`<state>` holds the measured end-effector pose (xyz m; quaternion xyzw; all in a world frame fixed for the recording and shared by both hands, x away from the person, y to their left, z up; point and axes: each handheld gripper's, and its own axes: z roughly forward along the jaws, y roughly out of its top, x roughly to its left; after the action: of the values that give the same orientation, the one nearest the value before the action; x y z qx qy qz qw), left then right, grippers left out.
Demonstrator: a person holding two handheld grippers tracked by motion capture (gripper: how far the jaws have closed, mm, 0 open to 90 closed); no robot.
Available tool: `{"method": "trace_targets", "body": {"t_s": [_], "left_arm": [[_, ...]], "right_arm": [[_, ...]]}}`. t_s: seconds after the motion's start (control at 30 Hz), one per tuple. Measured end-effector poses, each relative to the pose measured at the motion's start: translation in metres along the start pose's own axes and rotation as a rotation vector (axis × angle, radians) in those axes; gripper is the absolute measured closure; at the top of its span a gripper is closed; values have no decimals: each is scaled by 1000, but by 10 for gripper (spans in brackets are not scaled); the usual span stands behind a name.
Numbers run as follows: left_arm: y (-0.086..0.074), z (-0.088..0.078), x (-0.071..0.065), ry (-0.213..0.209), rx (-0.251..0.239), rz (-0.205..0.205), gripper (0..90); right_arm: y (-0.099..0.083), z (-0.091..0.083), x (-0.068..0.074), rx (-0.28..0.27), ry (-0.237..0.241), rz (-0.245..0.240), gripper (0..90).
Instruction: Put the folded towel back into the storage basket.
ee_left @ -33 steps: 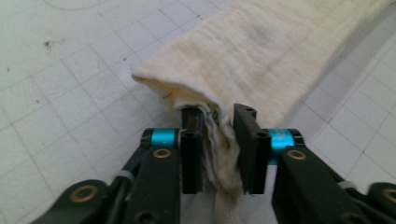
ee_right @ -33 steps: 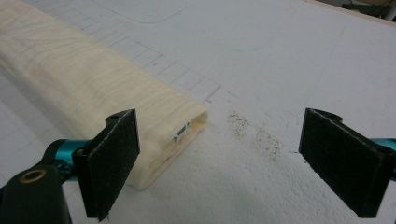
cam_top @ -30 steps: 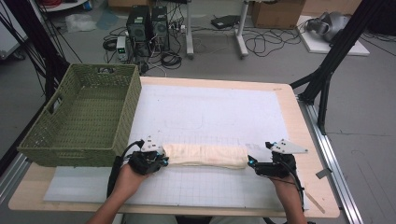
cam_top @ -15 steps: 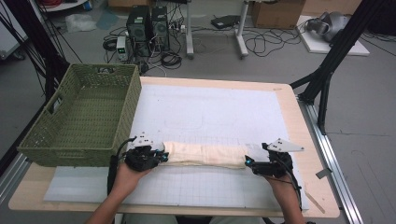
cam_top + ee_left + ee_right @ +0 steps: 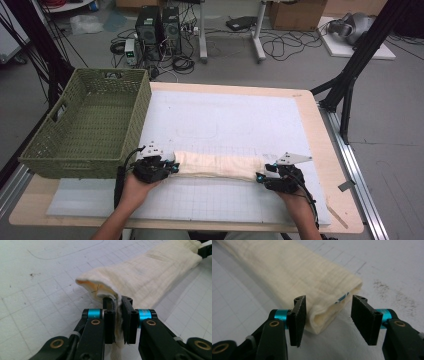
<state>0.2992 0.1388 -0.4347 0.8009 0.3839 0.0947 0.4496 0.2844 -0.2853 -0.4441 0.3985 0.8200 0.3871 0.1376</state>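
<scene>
A cream cloth, folded into a long narrow band, lies across the white mat near the table's front. My left gripper is shut on its left end. In the left gripper view the pads pinch the cloth edge between them. My right gripper is at the band's right end. Its jaws have just been closing around the folded corner. The left pad sits against the fold and the right pad stands clear, so the right gripper is open.
A green woven basket stands at the table's left, close beside my left hand. The white gridded mat covers most of the wooden table. Black frame legs rise at the far right.
The right gripper has edged slightly left onto the cloth's end. The left gripper and the cloth have kept their place.
</scene>
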Motion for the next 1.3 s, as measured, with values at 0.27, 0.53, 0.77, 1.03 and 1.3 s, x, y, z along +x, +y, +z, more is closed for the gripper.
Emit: {"method": "trace_targets", "body": {"t_s": [0.27,0.53,0.77,1.03,1.3], "left_arm": [[0,1,0,13,3,6,818],[-1,1,1,14,13,13,819],[1,-1,1,13,-5,9,820],[5,-8,0,6,-45,7,821],[10,-15,-2,-1,-86,14,822]], "right_arm": [[-1,3,2,17,37,-10,560],[0,4,4,27,93,38,786],[3,2,4,22,87,51,812],[8,-5,3,-19,63,48,810],[13,-16,0,-82,45,43,810]]}}
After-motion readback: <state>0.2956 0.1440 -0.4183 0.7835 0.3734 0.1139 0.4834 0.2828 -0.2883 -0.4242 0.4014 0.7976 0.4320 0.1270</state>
